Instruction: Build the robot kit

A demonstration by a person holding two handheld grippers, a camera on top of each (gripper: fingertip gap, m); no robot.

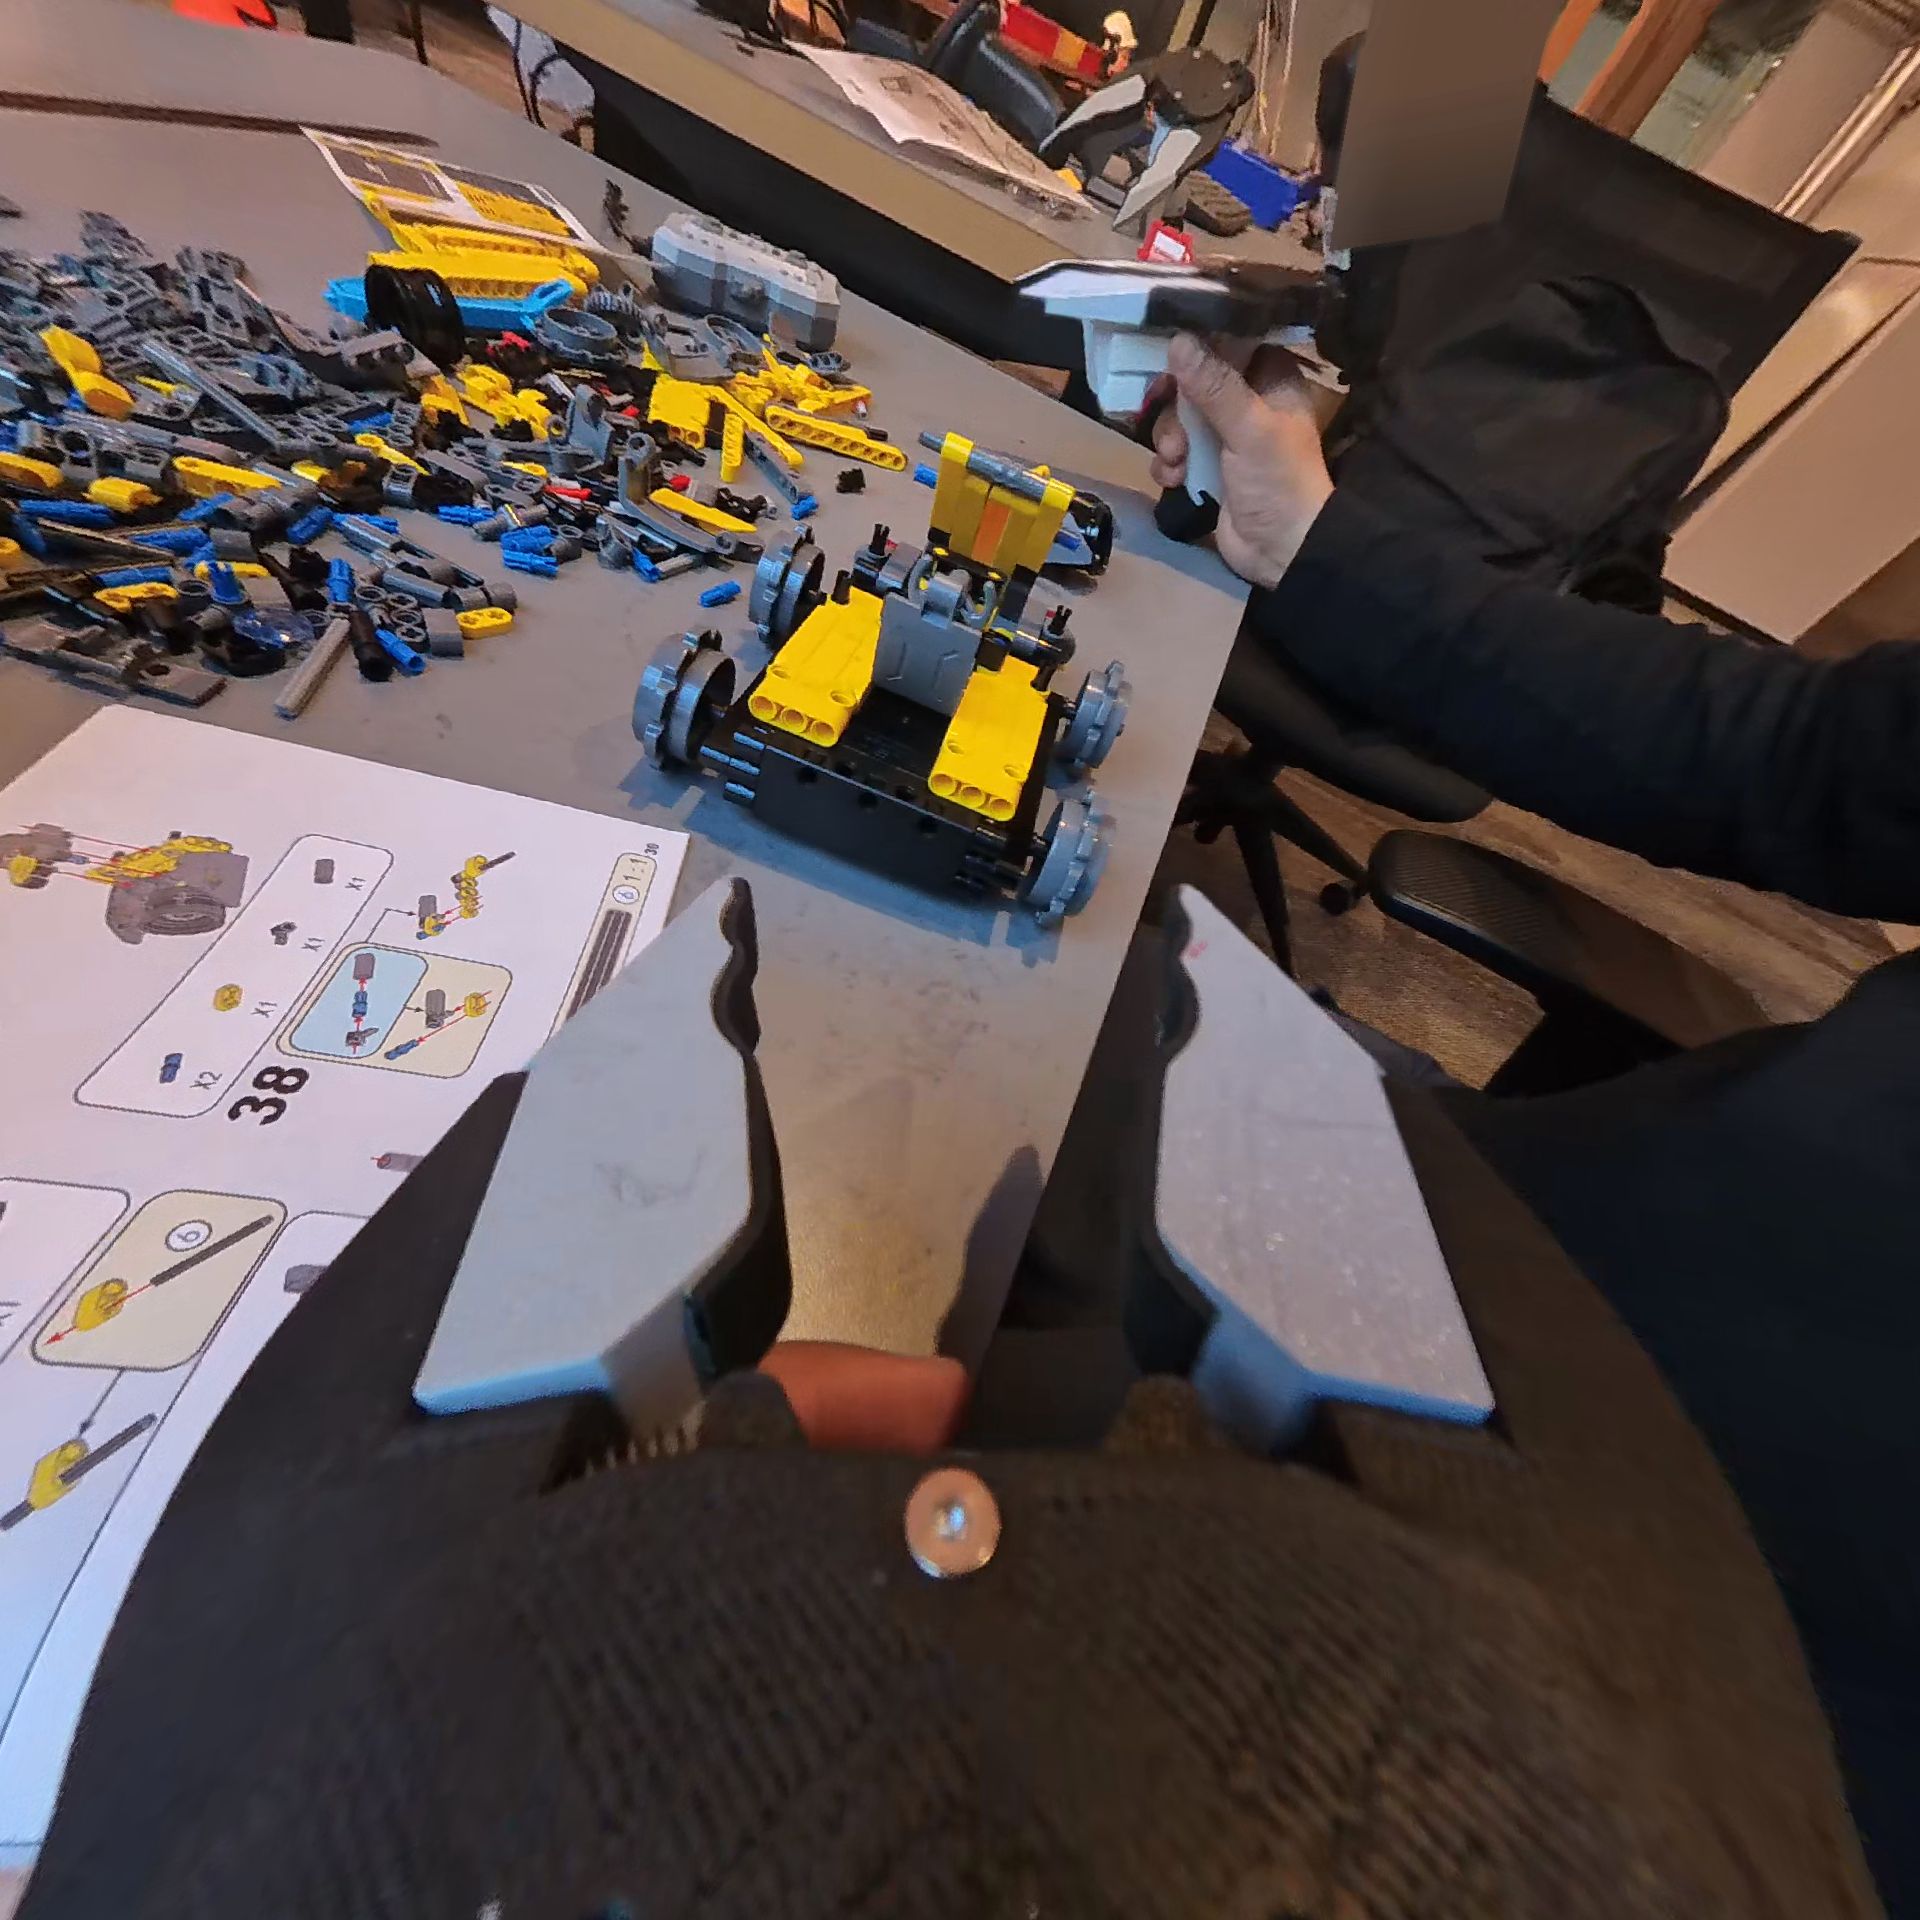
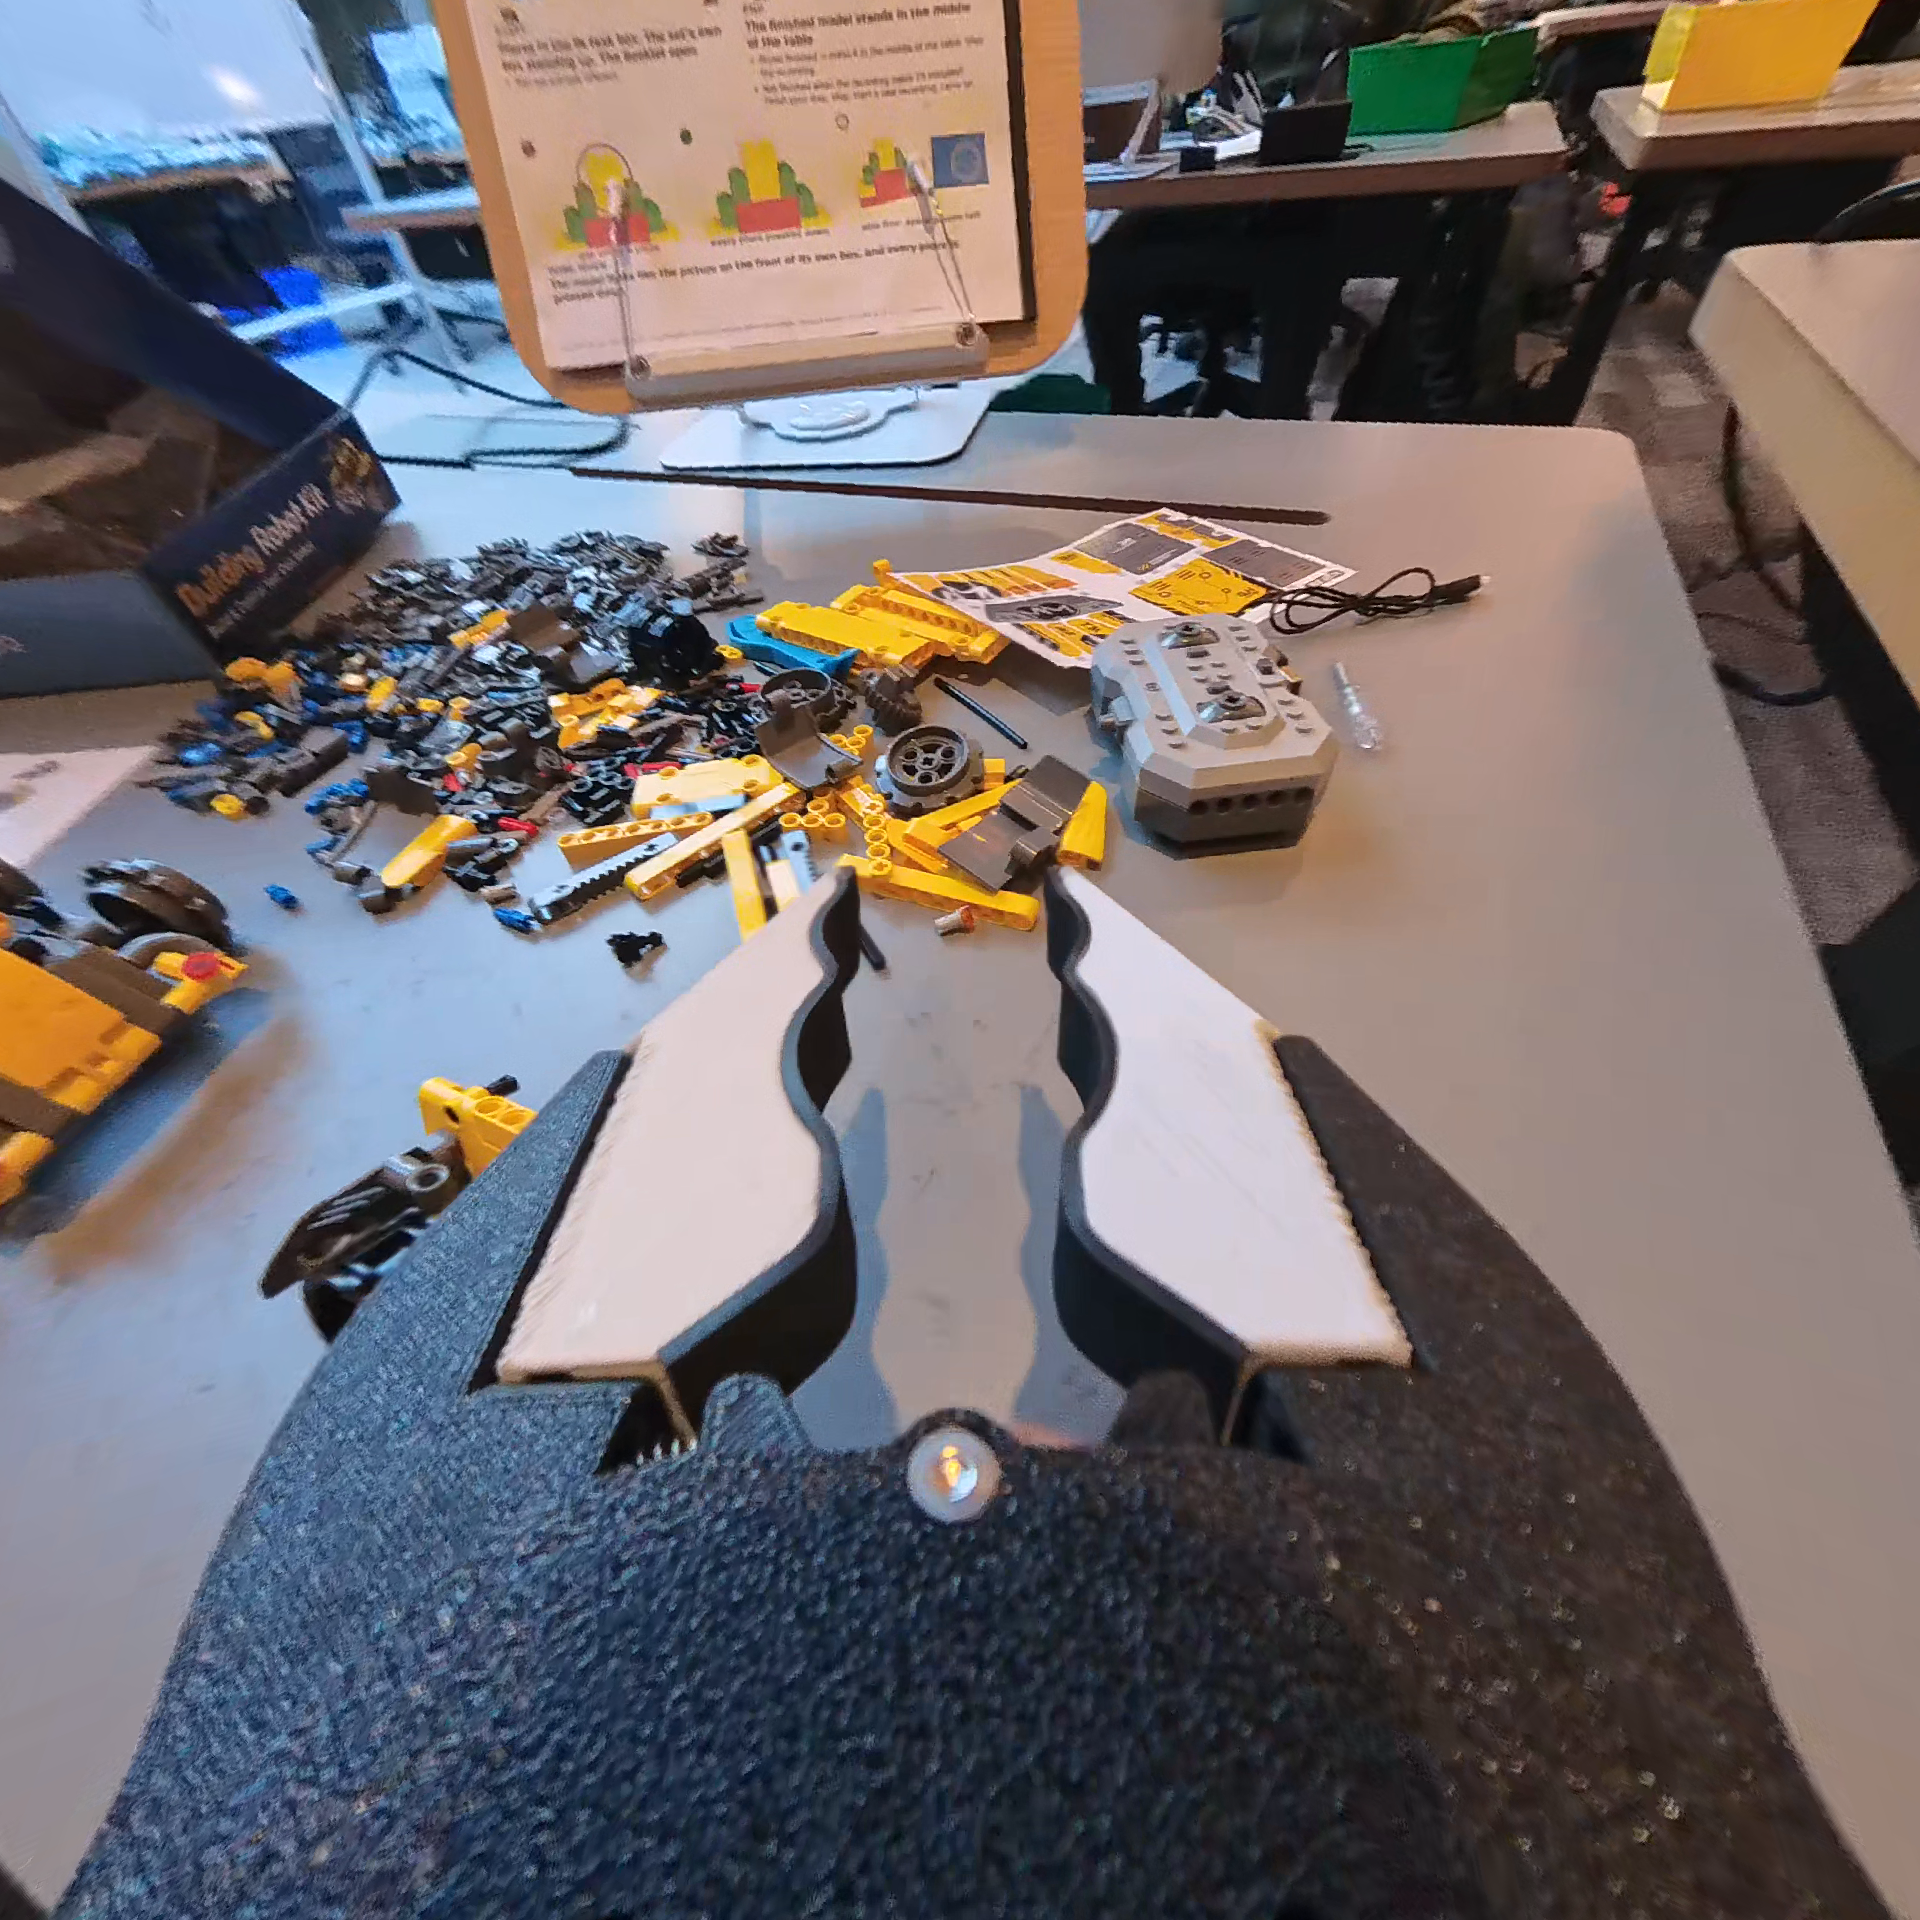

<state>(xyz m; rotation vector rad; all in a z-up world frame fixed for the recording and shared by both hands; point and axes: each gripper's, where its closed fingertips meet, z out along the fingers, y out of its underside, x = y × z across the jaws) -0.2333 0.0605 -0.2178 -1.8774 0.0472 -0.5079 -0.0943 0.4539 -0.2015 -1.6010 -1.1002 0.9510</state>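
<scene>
Left gripper (image 1: 951,920) hovers over the desk (image 1: 904,1039) near edge, jaws wide, empty, just short of the yellow wheeled model (image 1: 894,717). Right gripper (image 2: 951,904) hovers mid-desk, jaws apart, empty, tips beside the loose parts pile (image 2: 623,748); bare surface to its right.

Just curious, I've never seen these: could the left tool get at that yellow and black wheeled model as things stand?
Probably yes. The left tool is open and empty, and only bare grey table lies between it and the wheeled model straight ahead.

Cut off and blurred
Yellow model (image 2: 73,1029) cropped by left frame edge; dark box (image 2: 156,499) likewise cropped at table's far-left corner; black part (image 2: 364,1210) half hidden behind gripper body.
</scene>
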